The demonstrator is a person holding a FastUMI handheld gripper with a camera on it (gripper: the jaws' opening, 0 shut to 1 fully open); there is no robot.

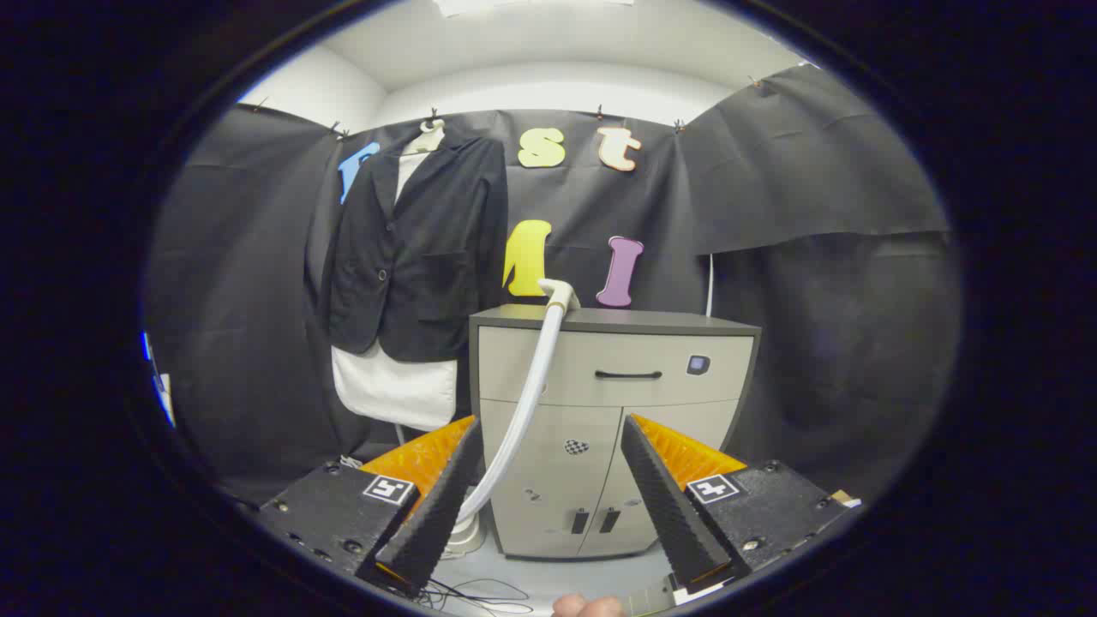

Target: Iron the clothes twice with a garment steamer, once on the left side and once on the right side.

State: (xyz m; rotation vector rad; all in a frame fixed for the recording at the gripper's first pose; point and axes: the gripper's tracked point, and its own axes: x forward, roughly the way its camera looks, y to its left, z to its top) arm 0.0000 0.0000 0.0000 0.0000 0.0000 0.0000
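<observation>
claw [548, 488] spread wide and empty, aimed at steamer hose [524, 403] draped off cabinet [613, 428] for easy reach (jacket [416, 257] hung alongside, untouched).

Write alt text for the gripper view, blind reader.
The gripper is open and holds nothing, aimed at a grey cabinet. A white steamer hose runs up from the floor to the cabinet top, and a dark jacket hangs over a white garment beyond the left finger.
</observation>
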